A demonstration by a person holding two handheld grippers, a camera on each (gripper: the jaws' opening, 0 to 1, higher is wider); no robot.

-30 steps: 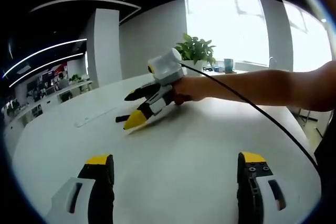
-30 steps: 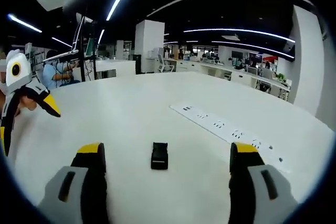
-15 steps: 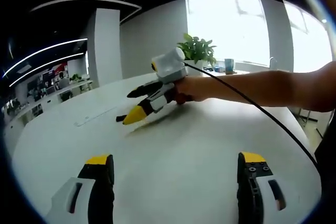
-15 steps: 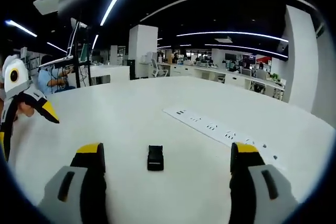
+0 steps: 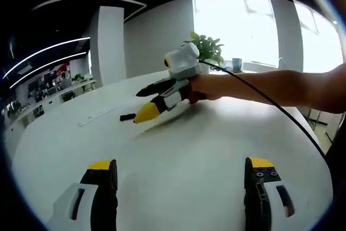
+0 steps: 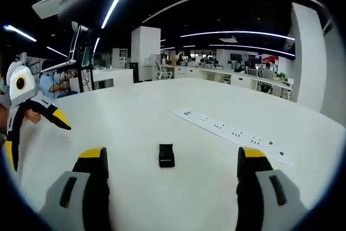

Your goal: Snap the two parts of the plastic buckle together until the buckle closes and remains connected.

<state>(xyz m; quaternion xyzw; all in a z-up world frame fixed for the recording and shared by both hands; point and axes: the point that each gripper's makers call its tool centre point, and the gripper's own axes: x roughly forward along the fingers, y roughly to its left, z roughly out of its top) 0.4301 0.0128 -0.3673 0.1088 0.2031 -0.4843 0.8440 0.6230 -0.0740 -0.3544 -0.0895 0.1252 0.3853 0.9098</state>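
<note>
Left gripper: jaws are spread, nothing is held, and it hovers over the bare white table. In the right gripper view it is seen at the far left, also spread.

One black buckle part lies flat on the table, well in from the edges, ahead of and between the jaws of the right gripper, which are spread and apart from it. A power strip lies beyond, to the right.

Judgement: the part should be approached low and centred, then pinched across its flat sides, leaving the mating end free. A second part cannot be told.
</note>
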